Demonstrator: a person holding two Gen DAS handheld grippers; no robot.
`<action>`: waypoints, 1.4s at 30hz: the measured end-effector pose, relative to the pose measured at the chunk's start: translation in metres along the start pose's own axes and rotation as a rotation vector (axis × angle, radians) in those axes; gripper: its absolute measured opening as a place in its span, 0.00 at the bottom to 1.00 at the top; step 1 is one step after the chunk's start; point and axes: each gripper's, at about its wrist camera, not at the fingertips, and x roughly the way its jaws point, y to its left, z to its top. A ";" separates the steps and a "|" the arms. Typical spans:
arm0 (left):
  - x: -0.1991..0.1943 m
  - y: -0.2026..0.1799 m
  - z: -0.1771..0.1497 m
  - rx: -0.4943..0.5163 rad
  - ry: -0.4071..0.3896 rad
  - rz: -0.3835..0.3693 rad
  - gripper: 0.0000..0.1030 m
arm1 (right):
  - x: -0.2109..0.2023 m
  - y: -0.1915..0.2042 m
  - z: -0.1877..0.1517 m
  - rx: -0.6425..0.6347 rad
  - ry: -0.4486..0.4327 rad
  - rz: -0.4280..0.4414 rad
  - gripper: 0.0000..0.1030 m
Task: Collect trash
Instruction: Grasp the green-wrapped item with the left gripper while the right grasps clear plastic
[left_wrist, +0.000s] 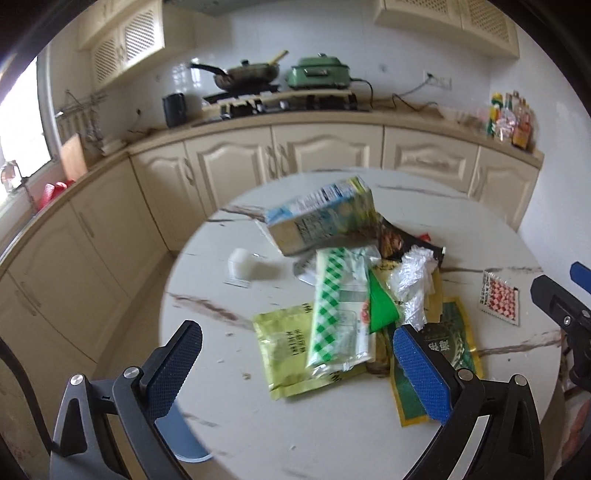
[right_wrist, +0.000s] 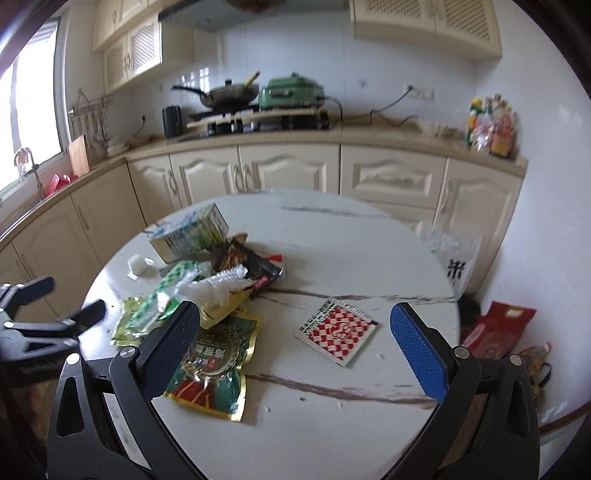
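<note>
Round marble table (right_wrist: 332, 258) w/ a trash pile on its left half: carton (left_wrist: 317, 218) at the far end, lying tilted on the heap, green-check wrapper (left_wrist: 340, 314), clear plastic wad (left_wrist: 413, 280), dark snack bag (right_wrist: 251, 266), yellow-green pouch (left_wrist: 288, 354), green-gold pouch (right_wrist: 214, 362) nearest. Red-check packet (right_wrist: 338, 330) lies flat by itself, apart from the pile, to the right. Small white cup (left_wrist: 242, 264) left of the carton. Left gripper (left_wrist: 299, 354) spread wide over the pile's near edge, holding nothing. Right gripper (right_wrist: 295, 336) also spread, empty, red-check packet btwn its fingers in view.
</note>
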 end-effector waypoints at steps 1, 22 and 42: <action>0.009 -0.002 0.003 0.003 0.014 -0.012 0.99 | 0.010 -0.001 0.000 -0.001 0.017 0.006 1.00; 0.103 0.011 0.027 -0.044 0.138 -0.222 0.42 | 0.077 0.015 0.007 -0.010 0.115 0.074 1.00; 0.017 0.083 -0.012 -0.139 0.043 -0.313 0.09 | 0.136 0.082 0.011 -0.056 0.231 0.126 0.68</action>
